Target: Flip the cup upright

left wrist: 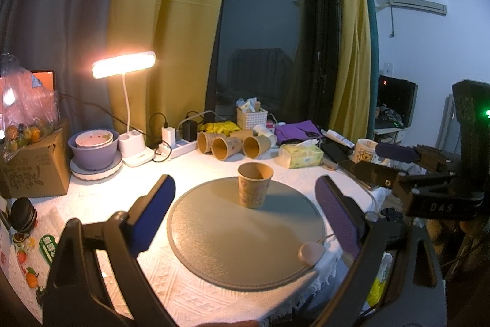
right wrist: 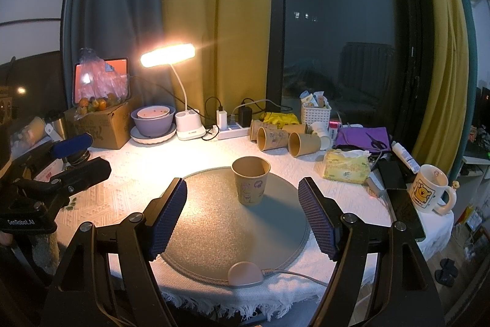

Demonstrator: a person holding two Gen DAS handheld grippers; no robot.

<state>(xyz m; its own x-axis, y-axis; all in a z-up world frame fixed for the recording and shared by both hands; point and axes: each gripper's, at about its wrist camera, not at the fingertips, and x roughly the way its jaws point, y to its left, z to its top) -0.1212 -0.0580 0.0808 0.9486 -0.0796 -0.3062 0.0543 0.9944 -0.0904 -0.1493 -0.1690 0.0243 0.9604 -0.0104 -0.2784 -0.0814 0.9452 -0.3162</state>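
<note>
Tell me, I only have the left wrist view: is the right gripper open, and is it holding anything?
Observer: The right wrist view shows the right gripper open wide with nothing between its pads. The upright paper cup stands on the round mat, beyond the fingertips.
Operator: That gripper blocks part of a mug on my right. Which way does its handle point?
Observer: The bear mug stands upright near the table's right edge, with its handle pointing right, away from the mat.
Operator: Is there anything on the floor past that edge?
Observer: A pair of dark slippers lies on the floor below it.
</note>
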